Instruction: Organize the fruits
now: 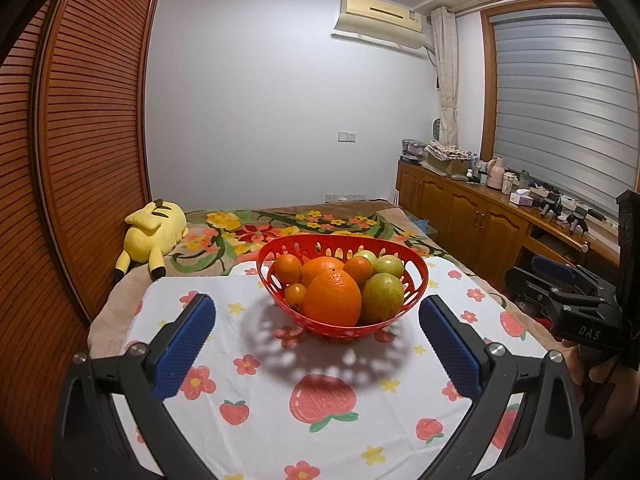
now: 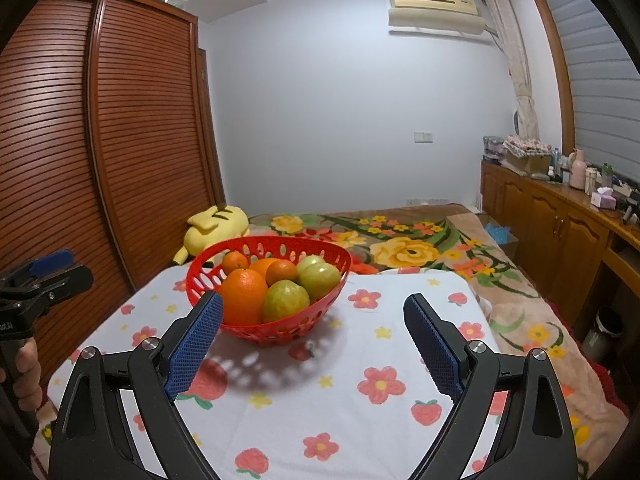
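Left wrist view: left gripper (image 1: pixel 316 320) is hovering low over the cloth (image 1: pixel 256 412), jaws standing wide, nothing between the blue pads (image 1: pixel 188 344). Red basket (image 1: pixel 416 280) is sitting on the white cloth with strawberry and flower print, straight ahead of the fingers and centred between them, apart from both pads. Basket is holding the fruit: a big orange (image 1: pixel 333 298) at the front, a second orange (image 1: pixel 320 268) behind it, smaller tangerines (image 1: pixel 287 269) at the back and left, one tiny one (image 1: pixel 295 295) low on the left wall, and three green-yellow fruits (image 1: pixel 382 298) on the right side. All fruit is lying inside the basket; none is showing on the cloth. Right gripper (image 1: pixel 560 276) is showing at the right edge, level with the basket and well off to its side, with a hand (image 1: pixel 592 364) gripping its handle; its jaws are not readable from here. Yellow plush toy (image 1: pixel 154 236) is lying on the floral blanket (image 1: pixel 320 220) behind the cloth, next to the slatted wardrobe (image 1: pixel 80 140).

Right wrist view: right gripper (image 2: pixel 314 332) is also hovering with jaws wide and empty. Basket (image 2: pixel 200 280) is sitting ahead and left of centre; the left pad (image 2: pixel 196 344) is overlapping its near-left wall in the picture, contact not clear. Large orange (image 2: pixel 242 296) and a green fruit (image 2: pixel 286 300) are facing the camera. Left gripper (image 2: pixel 44 276) is poking in at the left edge, a hand (image 2: pixel 24 372) under it. Wooden cabinet (image 2: pixel 560 224) is running along the right wall.
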`<state>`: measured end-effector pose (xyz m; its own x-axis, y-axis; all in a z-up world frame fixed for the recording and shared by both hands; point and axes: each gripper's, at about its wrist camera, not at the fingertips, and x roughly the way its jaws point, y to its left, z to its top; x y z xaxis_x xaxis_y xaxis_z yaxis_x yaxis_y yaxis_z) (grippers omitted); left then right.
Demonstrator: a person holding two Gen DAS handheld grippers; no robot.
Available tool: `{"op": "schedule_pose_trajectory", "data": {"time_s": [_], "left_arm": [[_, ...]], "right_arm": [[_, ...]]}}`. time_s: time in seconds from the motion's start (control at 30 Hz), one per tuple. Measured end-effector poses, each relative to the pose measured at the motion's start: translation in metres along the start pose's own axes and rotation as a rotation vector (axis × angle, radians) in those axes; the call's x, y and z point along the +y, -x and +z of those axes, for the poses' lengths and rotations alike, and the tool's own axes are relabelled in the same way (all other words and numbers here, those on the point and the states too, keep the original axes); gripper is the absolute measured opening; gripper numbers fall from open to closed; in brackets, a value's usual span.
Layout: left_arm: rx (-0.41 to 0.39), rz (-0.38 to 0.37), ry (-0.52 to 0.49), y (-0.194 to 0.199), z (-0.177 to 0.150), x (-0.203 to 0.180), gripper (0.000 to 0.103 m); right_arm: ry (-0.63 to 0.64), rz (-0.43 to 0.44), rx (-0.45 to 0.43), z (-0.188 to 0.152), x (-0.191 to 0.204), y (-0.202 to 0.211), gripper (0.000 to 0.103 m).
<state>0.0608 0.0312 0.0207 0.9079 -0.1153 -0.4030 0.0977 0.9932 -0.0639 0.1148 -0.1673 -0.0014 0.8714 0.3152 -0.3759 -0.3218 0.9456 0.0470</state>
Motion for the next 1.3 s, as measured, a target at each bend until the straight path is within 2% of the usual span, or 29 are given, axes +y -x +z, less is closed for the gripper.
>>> {"op": "schedule_pose_trajectory", "data": {"time_s": [1.3], "left_arm": [[-0.006, 0.017, 0.004, -0.001, -0.010, 0.003, 0.103]], "right_arm": [[0.002, 0.001, -0.002, 0.000, 0.001, 0.000, 0.093]]}}
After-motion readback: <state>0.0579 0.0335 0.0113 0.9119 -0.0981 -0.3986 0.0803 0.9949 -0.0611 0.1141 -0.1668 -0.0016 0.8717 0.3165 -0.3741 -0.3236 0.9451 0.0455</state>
